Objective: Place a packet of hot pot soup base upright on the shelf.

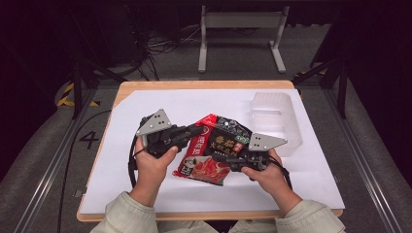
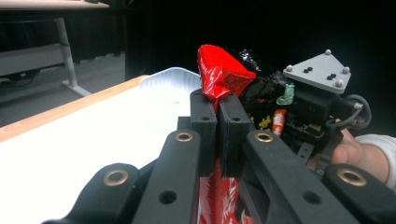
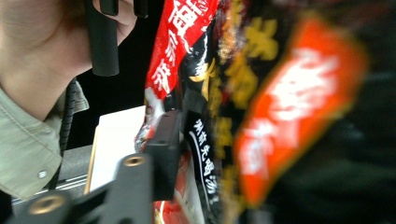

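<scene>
Holding: both grippers clamped one red-and-black snack packet above the white sheet on the bench, near the middle of its near edge.
Left gripper: the left gripper had its jaws closed on the packet's upper left edge; in the left gripper view the jaws met on a crumpled red corner of the packet, which stood up above them.
Right gripper: the right gripper reached in from the packet's right side, and its jaws appeared closed on the lower right part of the wrapper. In the right gripper view one jaw lay against the packet while the other was hidden behind blurred film, so that grip was probably firm but only partly seen.
Packet axis: its long axis ran from the far right down to the near left, and it looked lifted and slightly creased between the two grips.
Key relation: the clear plastic tray sat near the bench's far right corner, beyond and to the right of the packet, so the right hand was nearer to it.
Likely next: carrying the packet toward that tray would mean moving away from the person and rightward.
</scene>
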The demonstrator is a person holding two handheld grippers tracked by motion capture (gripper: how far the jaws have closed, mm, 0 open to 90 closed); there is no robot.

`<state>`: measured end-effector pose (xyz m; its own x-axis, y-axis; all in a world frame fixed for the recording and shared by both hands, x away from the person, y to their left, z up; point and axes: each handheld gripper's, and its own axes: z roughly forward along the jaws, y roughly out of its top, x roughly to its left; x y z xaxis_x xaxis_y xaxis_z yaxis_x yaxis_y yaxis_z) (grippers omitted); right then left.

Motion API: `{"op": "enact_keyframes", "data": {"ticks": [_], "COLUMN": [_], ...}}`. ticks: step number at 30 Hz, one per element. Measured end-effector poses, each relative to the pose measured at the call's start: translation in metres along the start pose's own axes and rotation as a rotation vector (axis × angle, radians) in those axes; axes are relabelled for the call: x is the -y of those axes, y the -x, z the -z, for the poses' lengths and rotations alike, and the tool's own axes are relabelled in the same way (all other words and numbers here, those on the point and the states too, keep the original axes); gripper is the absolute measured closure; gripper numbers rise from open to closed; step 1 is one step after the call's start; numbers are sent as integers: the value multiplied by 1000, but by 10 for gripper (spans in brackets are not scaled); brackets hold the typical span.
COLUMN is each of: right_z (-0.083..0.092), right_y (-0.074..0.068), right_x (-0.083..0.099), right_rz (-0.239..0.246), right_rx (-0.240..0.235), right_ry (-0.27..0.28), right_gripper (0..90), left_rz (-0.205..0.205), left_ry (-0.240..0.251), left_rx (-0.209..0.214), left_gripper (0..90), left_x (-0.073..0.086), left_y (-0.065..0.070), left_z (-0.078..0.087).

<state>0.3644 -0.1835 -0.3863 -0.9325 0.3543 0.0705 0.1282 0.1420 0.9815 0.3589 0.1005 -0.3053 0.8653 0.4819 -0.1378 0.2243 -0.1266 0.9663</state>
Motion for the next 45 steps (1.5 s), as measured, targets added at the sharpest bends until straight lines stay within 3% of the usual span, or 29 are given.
{"op": "enact_keyframes", "data": {"ticks": [3,6,18,24,26,29,39,45], "right_z": [2,3,5,7,8,10,20,26], "right_y": [0,-1,3,3,4,5,14,21], "right_x": [-1,-1,-1,-2,-2,-5,-18,-36], "right_rz": [3,8,-41,-43,-43,-34,-29,4], "right_rx": [-6,11,15,20,26,32,51,80], "right_ry": [-13,-31,-53,-64,-66,-70,-71,-85], "right_gripper": [735,769,840,842,842,842,842,841], "left_rz": [12,14,26,46,47,9,-17,7], "left_ry": [-9,-17,-67,-75,-77,-98,-146,-153], "left_rx": [4,1,-1,22,20,8,-58,-94], "left_gripper": [863,862,836,805,772,683,452,345], "left_x": [1,1,2,4,3,2,2,6], "left_y": [-1,-1,-4,-8,-8,-8,-12,-18], "left_z": [0,-1,-3,-2,-1,0,11,13]}}
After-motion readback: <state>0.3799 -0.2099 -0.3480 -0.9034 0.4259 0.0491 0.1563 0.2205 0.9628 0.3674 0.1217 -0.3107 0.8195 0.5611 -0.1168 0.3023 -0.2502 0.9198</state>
